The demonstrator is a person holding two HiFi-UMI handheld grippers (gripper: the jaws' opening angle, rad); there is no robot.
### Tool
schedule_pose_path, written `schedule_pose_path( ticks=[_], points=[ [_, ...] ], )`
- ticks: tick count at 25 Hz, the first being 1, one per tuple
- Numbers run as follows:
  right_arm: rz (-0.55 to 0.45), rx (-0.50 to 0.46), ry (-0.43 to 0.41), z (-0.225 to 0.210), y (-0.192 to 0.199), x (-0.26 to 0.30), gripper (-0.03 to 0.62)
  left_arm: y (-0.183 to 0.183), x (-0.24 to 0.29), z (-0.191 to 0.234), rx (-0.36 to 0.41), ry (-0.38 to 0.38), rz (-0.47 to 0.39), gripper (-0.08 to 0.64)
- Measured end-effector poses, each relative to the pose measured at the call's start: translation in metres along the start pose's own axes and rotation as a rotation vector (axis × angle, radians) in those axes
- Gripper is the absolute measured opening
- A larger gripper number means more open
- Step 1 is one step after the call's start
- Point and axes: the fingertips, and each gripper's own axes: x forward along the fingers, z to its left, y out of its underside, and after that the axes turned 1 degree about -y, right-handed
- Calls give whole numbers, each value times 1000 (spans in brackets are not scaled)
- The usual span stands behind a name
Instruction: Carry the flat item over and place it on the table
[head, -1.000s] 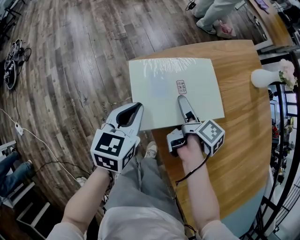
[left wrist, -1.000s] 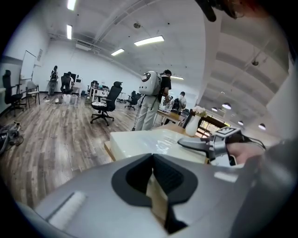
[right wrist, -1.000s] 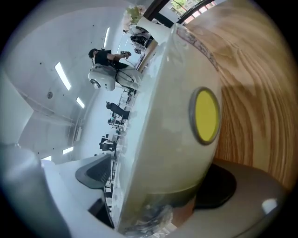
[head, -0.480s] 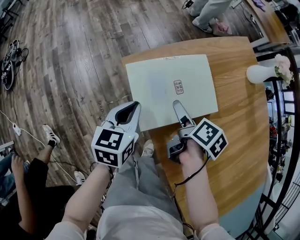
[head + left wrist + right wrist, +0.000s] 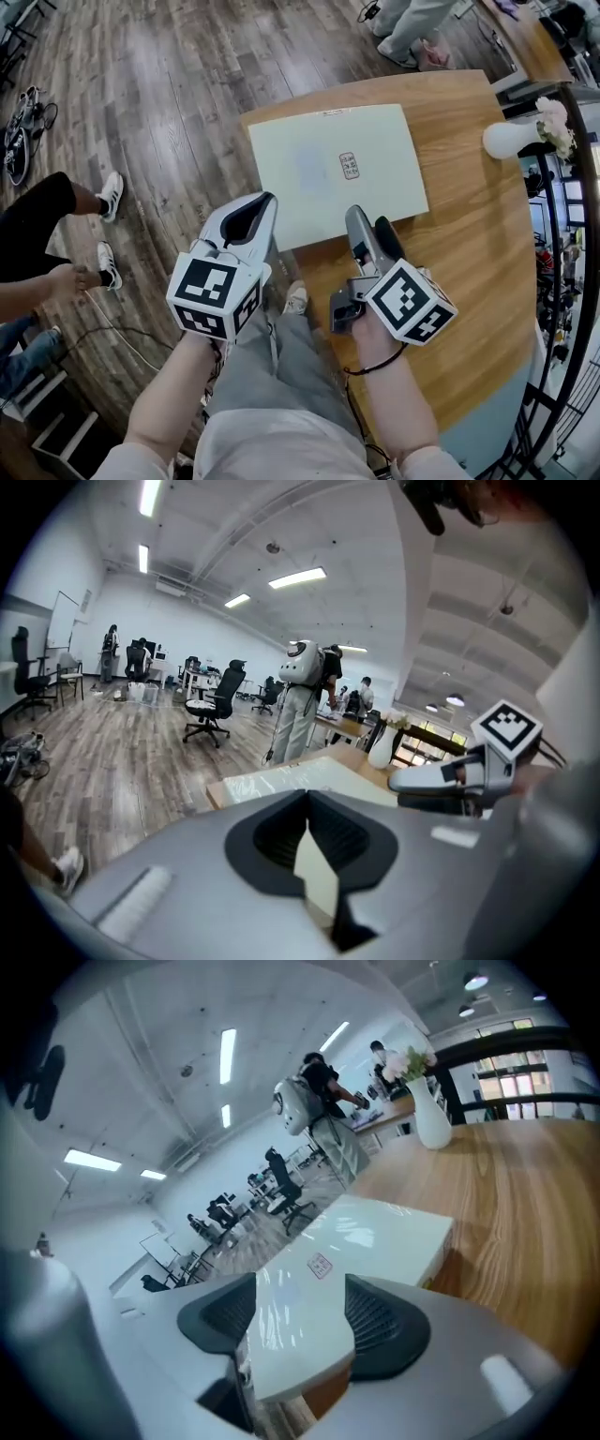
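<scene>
Wood counter (image 5: pixel 469 234) already has the flat item (image 5: pixel 328 173) lying by its edge (reads as the let-go step to me), left claw (image 5: pixel 269 202) tips together on nothing, right claw (image 5: pixel 370 222) apart above it, just been closing on air, so next: pull both clear.

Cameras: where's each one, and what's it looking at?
Head view: on the head, looking down at box, table; left gripper, right gripper, arms, legs show.
Left gripper view: on left gripper, facing across box into room; its jaws show.
Right gripper view: on right gripper, facing box, vase; its jaws show.
All share the box.
</scene>
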Motion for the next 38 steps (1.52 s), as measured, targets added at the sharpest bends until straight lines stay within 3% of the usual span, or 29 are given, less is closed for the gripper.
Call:
schedule_pose_path(
  ticks=[2, 11, 15, 19, 24, 31, 38],
  points=[
    [-53, -50, -62, 18, -11, -13, 215, -14, -11, -4, 25, -7, -34, 2],
    [-285, -416, -139, 96, -68, -91, 67, -82, -79, -35, 93, -5, -197, 2],
    [-385, -543, -157, 131, -92, -138, 7, -118, -116, -55, 160, 0, -279, 2],
    [-437, -619, -213, 171, -102, -183, 2, -141, -151, -70, 227, -26, -323, 2],
    [-497, -672, -257, 208, -117, -231, 2, -168, -196, -92, 247, -24, -355, 2],
    [-566, -716, -289, 239, -129, -297, 2, -201, -259, -118, 309, -51, -440, 2],
    [-573, -742, -331, 262, -118, -336, 2, -209, -301, -129, 356, -46, -476, 2]
  ],
)
